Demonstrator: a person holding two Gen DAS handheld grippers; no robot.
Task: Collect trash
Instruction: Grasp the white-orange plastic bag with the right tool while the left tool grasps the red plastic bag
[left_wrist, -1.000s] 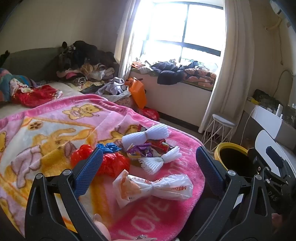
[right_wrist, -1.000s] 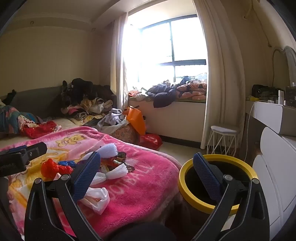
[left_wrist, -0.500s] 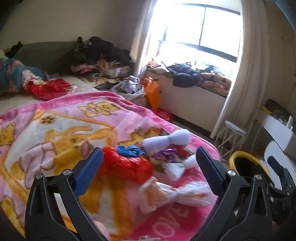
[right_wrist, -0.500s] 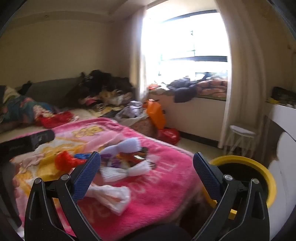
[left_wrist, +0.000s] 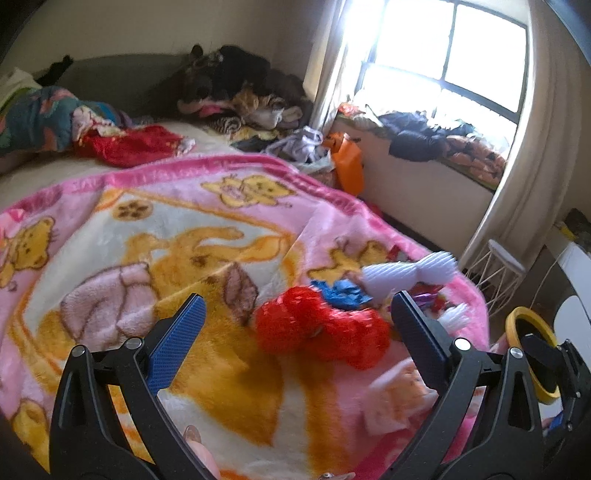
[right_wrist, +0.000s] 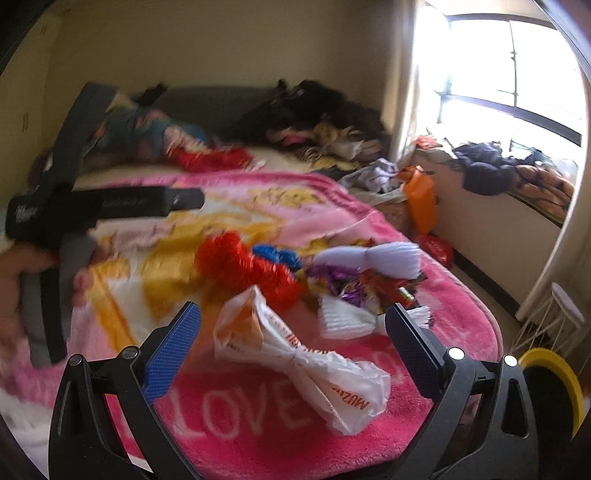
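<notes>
Motion blur smears much of the trash, and the small wrappers (right_wrist: 354, 291) are hard to sort out. The yellow-rimmed bin (right_wrist: 554, 384) beside the bed is cut off at the edge; its inside looks dark, contents unclear. Both the left tongs (left_wrist: 295, 339) and right tongs (right_wrist: 291, 339) gape wide, holding nothing. A red bag (left_wrist: 317, 328) and white bag (right_wrist: 306, 358) lie on the pink blanket (left_wrist: 147, 236).

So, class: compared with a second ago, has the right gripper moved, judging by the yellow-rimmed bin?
Yes. The right gripper has swung left toward the bed: the yellow-rimmed bin now sits at the view's right edge, and the white plastic bag lies between its open fingers.
</notes>
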